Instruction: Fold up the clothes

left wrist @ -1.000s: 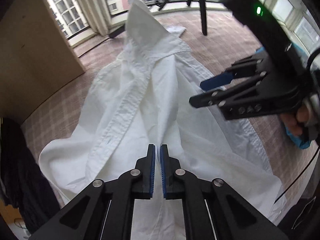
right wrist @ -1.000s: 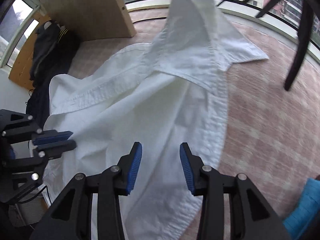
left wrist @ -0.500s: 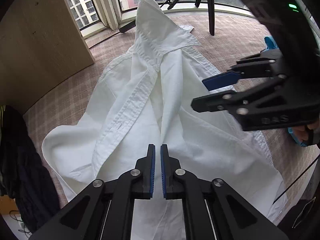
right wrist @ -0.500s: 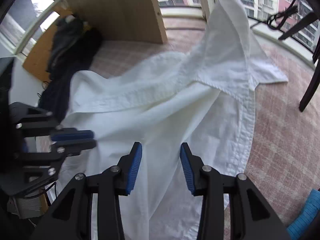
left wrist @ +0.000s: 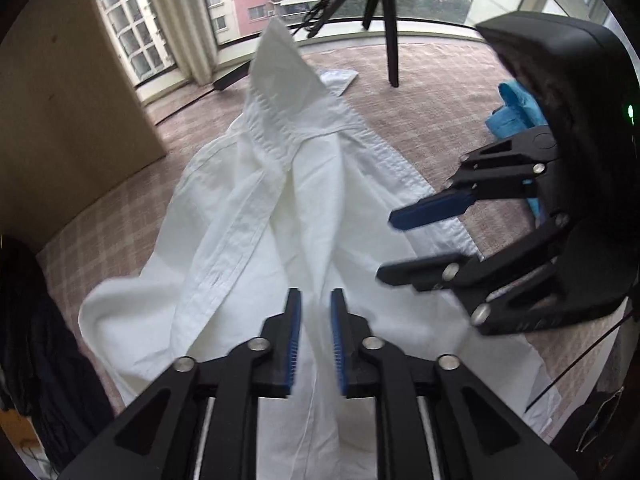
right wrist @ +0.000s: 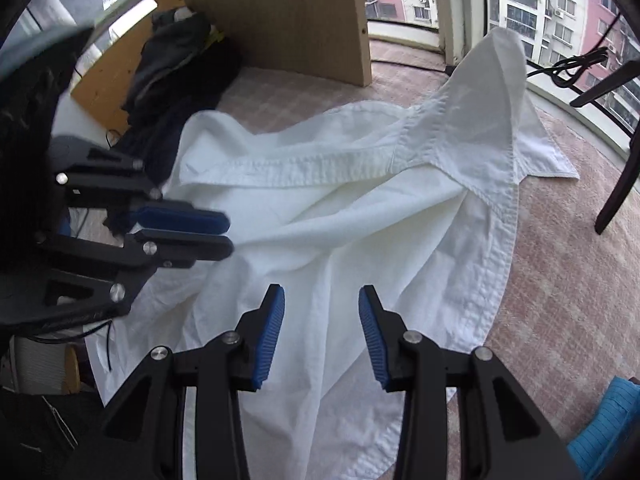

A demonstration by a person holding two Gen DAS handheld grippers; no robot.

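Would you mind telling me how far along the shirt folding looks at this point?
Early. Done: the white shirt is laid out on the checked cloth, though rumpled, its placket flipped and one part standing up toward the window. In hand: nothing gripped; the left gripper is opening just above the fabric, and the right gripper hovers open. Left: smoothing it flat and every fold, since no neat fold shows yet.

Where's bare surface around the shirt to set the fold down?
Bare checked cloth lies between the white shirt and the tripod leg. Crowded: dark clothes by the wooden panel, blue cloth.
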